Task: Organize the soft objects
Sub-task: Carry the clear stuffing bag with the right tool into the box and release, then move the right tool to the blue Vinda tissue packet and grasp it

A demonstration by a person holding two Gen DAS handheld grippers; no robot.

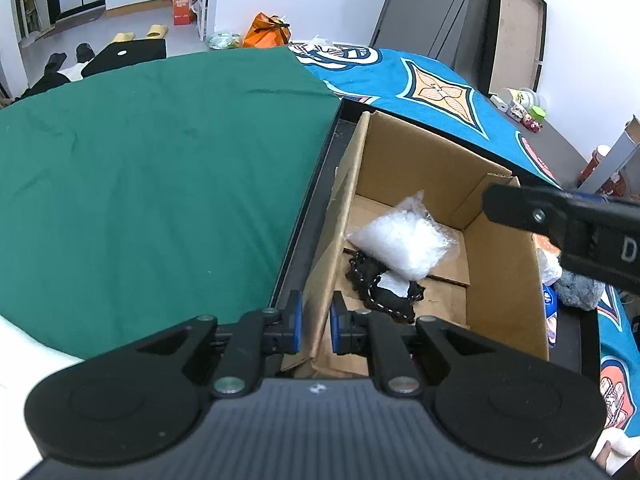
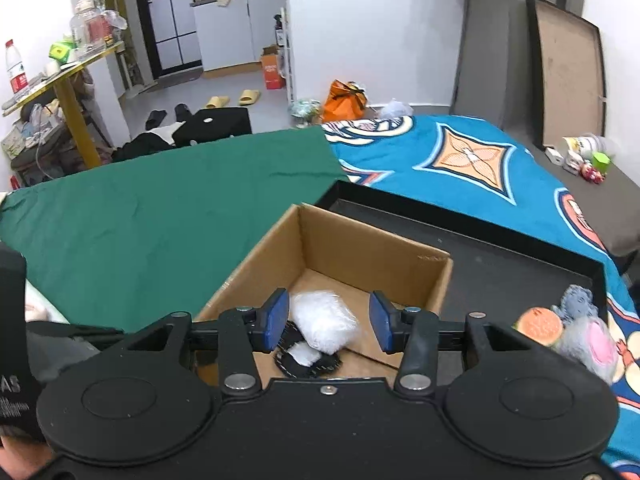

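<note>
Left gripper (image 1: 316, 322) astride cardboard box (image 1: 500, 280) wall.

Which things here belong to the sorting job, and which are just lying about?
Job:
- cardboard box
- white plastic bag in the box
- black fabric piece under it
- plush toys on the black tray
- right tongs, open over the box

Lying about:
- yellow slippers
- orange bag
- water bottle

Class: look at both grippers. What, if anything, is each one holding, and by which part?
The left gripper grips the box by its near wall's top edge. The right gripper is open above the box and holds nothing.
</note>
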